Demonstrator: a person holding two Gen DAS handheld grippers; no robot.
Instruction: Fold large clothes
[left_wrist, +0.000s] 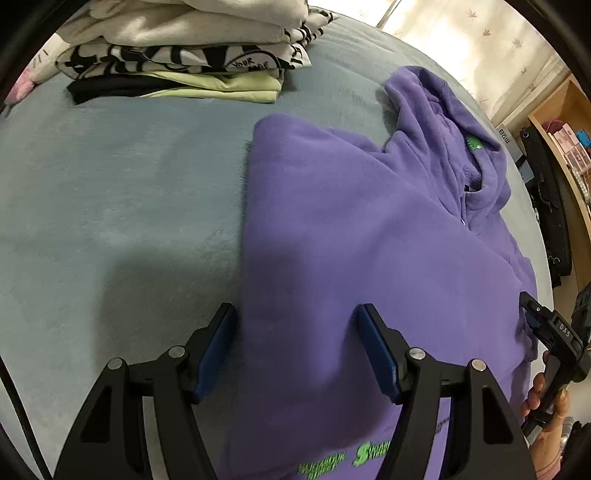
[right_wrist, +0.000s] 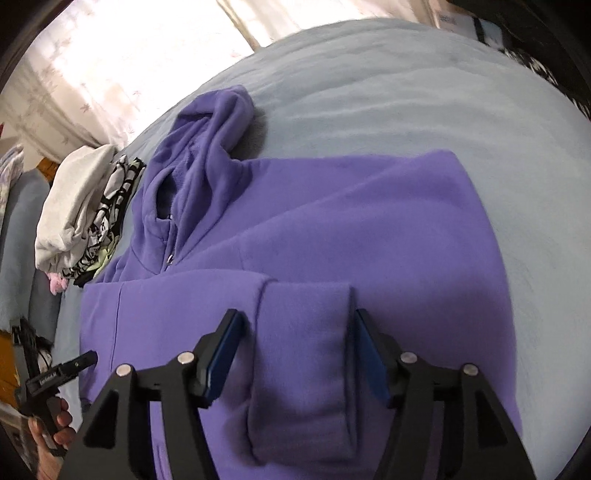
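both hand-held grippers (left_wrist: 295, 350) (right_wrist: 295, 354) angled down, open over hoodie (left_wrist: 369, 229)

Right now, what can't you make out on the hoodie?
- Hoodie hem: left wrist view, cut off by bottom edge and left gripper.
- Green print: blurred, partly behind the finger.
- Sleeve cuff: right wrist view, hidden by right gripper.

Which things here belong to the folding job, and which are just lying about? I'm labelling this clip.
Job: purple hoodie; left gripper, open; right gripper, open over the folded sleeve.
Lying about: stack of folded clothes; shelf; curtain.
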